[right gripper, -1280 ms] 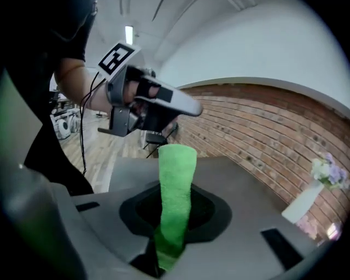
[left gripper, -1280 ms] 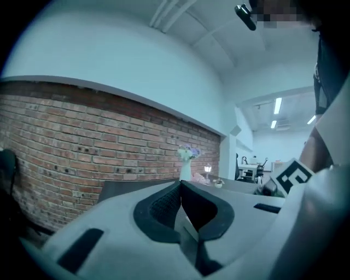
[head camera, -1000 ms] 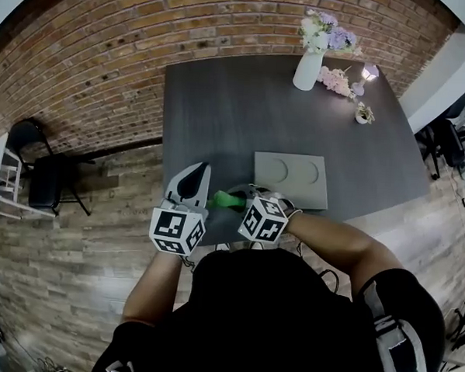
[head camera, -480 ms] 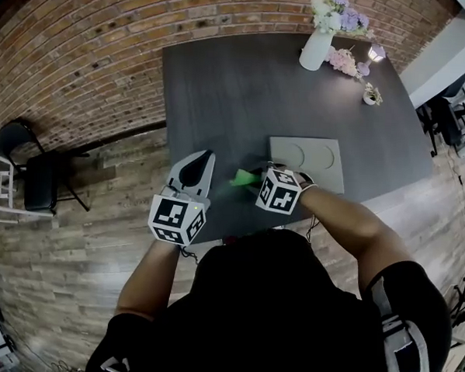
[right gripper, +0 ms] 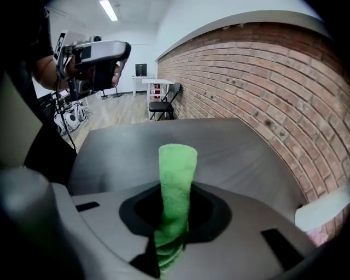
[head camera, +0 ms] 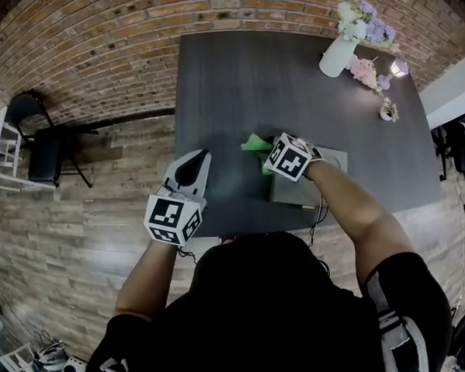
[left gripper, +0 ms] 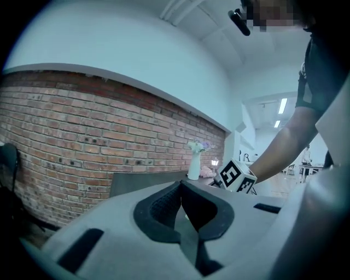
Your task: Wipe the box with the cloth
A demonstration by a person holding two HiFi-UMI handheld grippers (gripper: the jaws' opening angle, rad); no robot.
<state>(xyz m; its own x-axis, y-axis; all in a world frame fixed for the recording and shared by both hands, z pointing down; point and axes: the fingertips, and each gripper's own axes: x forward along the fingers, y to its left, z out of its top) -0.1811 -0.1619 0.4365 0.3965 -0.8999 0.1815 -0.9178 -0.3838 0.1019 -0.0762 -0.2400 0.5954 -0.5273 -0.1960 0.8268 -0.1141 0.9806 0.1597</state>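
A flat grey box [head camera: 291, 192] lies on the dark table [head camera: 230, 80] near its front edge, largely covered by my right arm. My right gripper [head camera: 266, 161] hovers at the box's left end, pointing left, shut on a green cloth [head camera: 256, 144]. In the right gripper view the cloth [right gripper: 176, 180] sticks up as a rolled strip from between the jaws of the right gripper [right gripper: 174, 219]. My left gripper [head camera: 196, 164] sits at the table's front left edge, apart from the box. In the left gripper view the left gripper [left gripper: 181, 186] has its jaws shut with nothing between them.
A white vase of flowers [head camera: 337, 55], loose pink flowers [head camera: 365, 72] and a small pot [head camera: 387, 112] stand at the table's far right. A black chair [head camera: 43, 164] is on the wooden floor to the left. A brick wall runs behind the table.
My right gripper has carried the green cloth away from the table's front edge to the box's left end. The left gripper has barely shifted.
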